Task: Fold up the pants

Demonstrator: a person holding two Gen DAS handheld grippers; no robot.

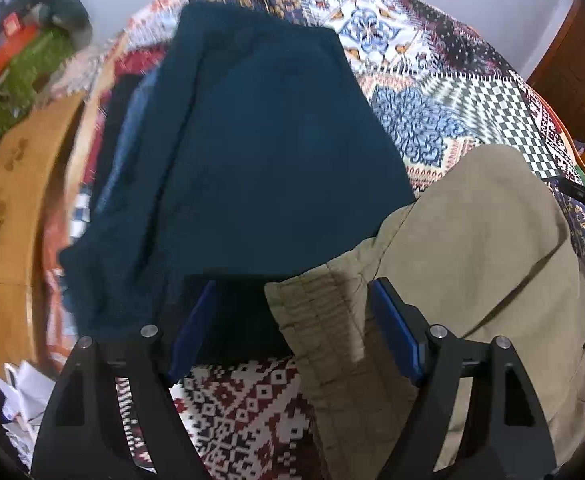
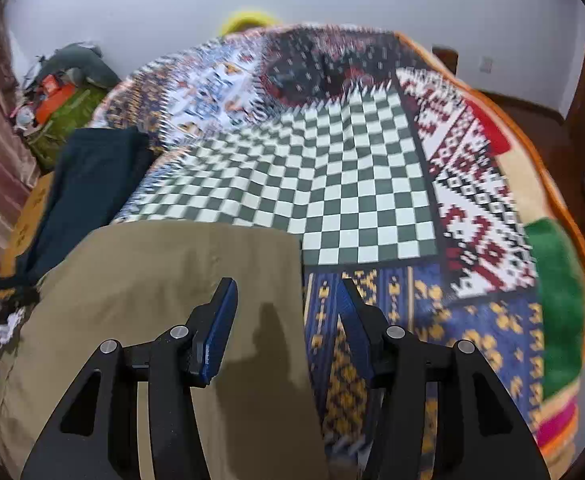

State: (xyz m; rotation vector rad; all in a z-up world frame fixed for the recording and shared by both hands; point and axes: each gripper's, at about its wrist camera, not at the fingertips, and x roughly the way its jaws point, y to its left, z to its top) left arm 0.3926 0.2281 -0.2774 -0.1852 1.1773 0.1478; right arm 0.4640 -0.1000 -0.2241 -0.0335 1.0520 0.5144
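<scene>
From the left view we see our left gripper (image 1: 292,320) with fingers wide, the khaki pants' (image 1: 472,248) waistband loose between them, and dark folded pants (image 1: 260,140) beyond. Only the right view shows our right gripper (image 2: 288,316), half-spread and empty over the pants' edge on the bed (image 2: 332,184).

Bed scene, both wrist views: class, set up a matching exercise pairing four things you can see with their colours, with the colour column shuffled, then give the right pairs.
Things:
1. pants under the right tongs
2. folded garment at the far left of the bed
3. checked patch of the bedspread
4. pads on the tongs

Colours:
A. green and white
B. blue
C. khaki
D. dark teal

Pairs: 1-C, 2-D, 3-A, 4-B
</scene>
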